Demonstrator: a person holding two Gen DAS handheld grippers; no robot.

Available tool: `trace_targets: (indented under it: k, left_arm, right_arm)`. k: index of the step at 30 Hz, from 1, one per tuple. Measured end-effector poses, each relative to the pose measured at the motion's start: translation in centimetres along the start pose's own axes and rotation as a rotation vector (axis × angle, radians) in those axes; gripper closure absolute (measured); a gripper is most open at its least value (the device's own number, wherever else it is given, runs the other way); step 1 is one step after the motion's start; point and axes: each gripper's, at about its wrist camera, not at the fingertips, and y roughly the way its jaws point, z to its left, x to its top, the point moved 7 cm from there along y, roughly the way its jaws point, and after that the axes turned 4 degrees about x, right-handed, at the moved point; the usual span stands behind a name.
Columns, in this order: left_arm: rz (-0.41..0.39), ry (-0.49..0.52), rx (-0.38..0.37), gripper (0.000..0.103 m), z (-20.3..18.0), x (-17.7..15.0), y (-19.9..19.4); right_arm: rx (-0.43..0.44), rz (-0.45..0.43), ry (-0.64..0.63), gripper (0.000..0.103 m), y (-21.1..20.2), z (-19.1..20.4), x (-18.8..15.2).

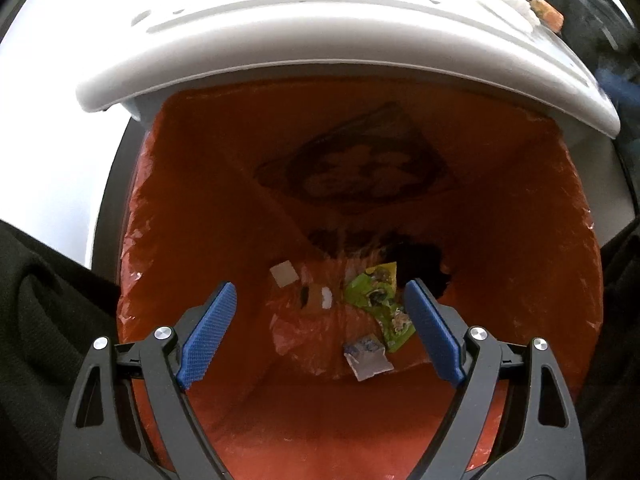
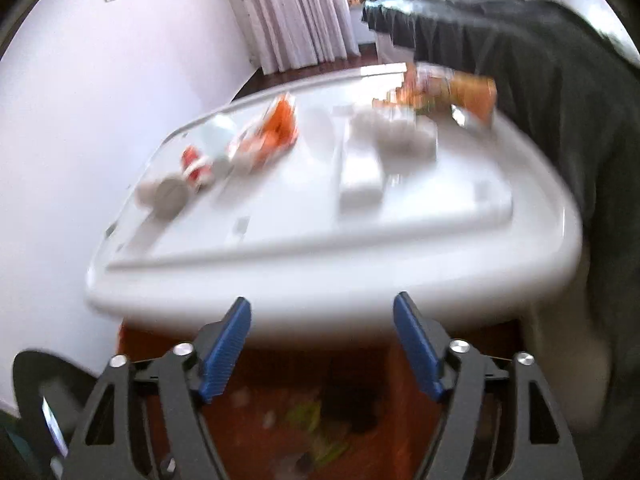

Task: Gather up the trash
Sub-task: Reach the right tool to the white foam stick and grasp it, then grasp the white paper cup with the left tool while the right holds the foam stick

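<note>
A bin lined with an orange bag (image 1: 224, 184) fills the left wrist view. At its bottom lie a green wrapper (image 1: 380, 300), a small silvery packet (image 1: 366, 358) and white scraps (image 1: 284, 274). My left gripper (image 1: 320, 292) hangs over the bin mouth, open, with nothing between its blue pads (image 1: 208, 334). In the blurred right wrist view my right gripper (image 2: 322, 306) stands open and empty at the near edge of the white table (image 2: 320, 280). On the table lie an orange wrapper (image 2: 276, 132), a red-and-white can (image 2: 196, 166), a white box (image 2: 362, 178) and an orange packet (image 2: 470, 94).
The orange-lined bin (image 2: 280, 412) shows below the table edge in the right wrist view. A dark cloth (image 2: 540, 80) lies at the table's far right. A pale wall (image 2: 100, 120) and curtains (image 2: 296, 12) stand behind. Dark sleeves (image 1: 40, 320) flank the bin.
</note>
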Motion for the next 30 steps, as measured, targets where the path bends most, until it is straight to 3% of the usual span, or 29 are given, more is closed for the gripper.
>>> trace_targets:
  k: [7, 11, 14, 17, 18, 19, 20, 23, 25, 27, 30]
  left_arm:
    - [-0.011, 0.035, -0.017, 0.019, -0.7, 0.2, 0.2]
    - [-0.007, 0.056, -0.024, 0.019, -1.0, 0.1, 0.4]
    - [0.005, 0.058, -0.032, 0.019, -1.1, 0.0, 0.7]
    - [0.010, 0.055, -0.029, 0.019, -1.1, -0.1, 1.1]
    - [0.012, 0.053, -0.031, 0.019, -1.1, -0.1, 1.1]
    - [0.015, 0.049, -0.030, 0.019, -1.0, 0.0, 1.2]
    - [0.017, 0.048, -0.028, 0.019, -1.0, -0.1, 1.2]
    - [0.014, 0.046, -0.024, 0.019, -0.9, 0.0, 1.2]
    - [-0.002, 0.039, -0.024, 0.019, -0.8, 0.1, 1.0]
    - [-0.020, 0.032, -0.025, 0.019, -0.7, 0.3, 0.7]
    - [-0.060, 0.017, -0.038, 0.019, -0.5, 0.7, 0.1]
  right_arm:
    - [-0.076, 0.061, 0.005, 0.028, 6.7, -2.9, 7.9]
    - [-0.112, 0.079, -0.013, 0.028, 9.6, -3.4, 9.7]
    - [-0.127, 0.100, -0.003, 0.037, 11.3, -3.7, 10.6]
    - [-0.205, 0.094, -0.047, 0.041, 12.1, -3.9, 10.7]
    - [-0.212, 0.083, -0.075, 0.047, 12.2, -3.5, 10.7]
    - [-0.205, 0.078, -0.087, 0.064, 12.1, -3.1, 10.5]
    - [-0.195, 0.078, -0.101, 0.073, 12.1, -2.6, 10.3]
    - [-0.229, 0.069, -0.170, 0.080, 11.5, -1.2, 9.4]
    - [-0.145, 0.078, -0.129, 0.084, 10.9, -0.8, 8.9]
    - [0.012, 0.098, -0.023, 0.085, 10.0, -0.4, 8.3]
    - [0.166, 0.071, 0.076, 0.085, 7.8, 0.4, 8.1]
